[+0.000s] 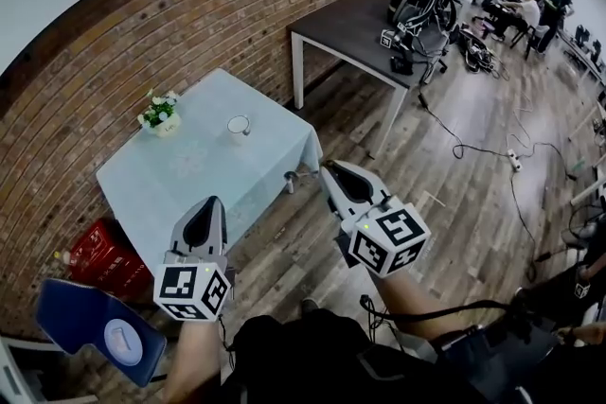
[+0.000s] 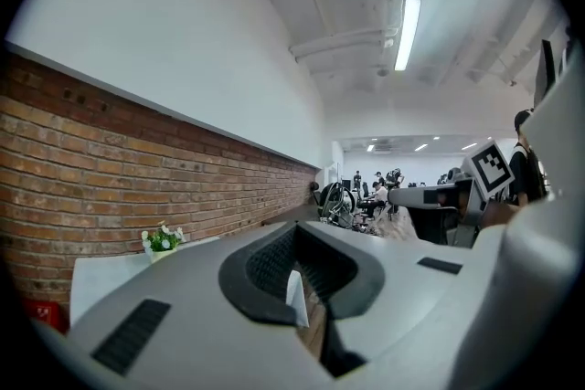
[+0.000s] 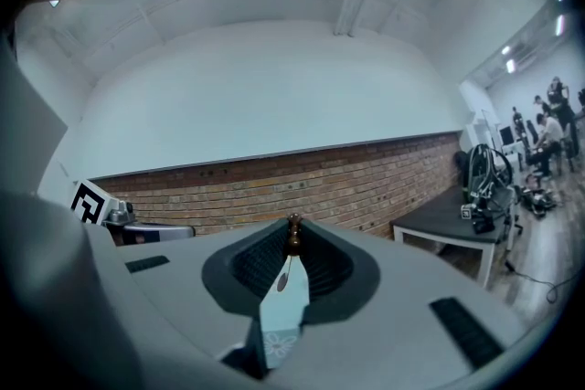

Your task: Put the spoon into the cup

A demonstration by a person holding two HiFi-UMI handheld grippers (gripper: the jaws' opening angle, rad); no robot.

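A small white cup [image 1: 239,126] stands on a table under a pale mint cloth [image 1: 189,180], against the brick wall. Both grippers hover level over the wooden floor, short of the table's near edge. My right gripper [image 1: 329,167] is shut on a thin spoon [image 3: 292,239]. Its brown knobbed end pokes up between the tips in the right gripper view [image 3: 293,228]. The spoon is too small to make out in the head view. My left gripper [image 1: 210,202] holds nothing, and its jaws [image 2: 297,233] stand together with only a narrow slit.
A pot of white flowers [image 1: 159,114] sits at the table's far left corner. A red crate [image 1: 99,255] and a blue chair [image 1: 95,326] stand to the left. A dark grey table [image 1: 350,24] with equipment and floor cables [image 1: 473,147] lies to the right, with people beyond.
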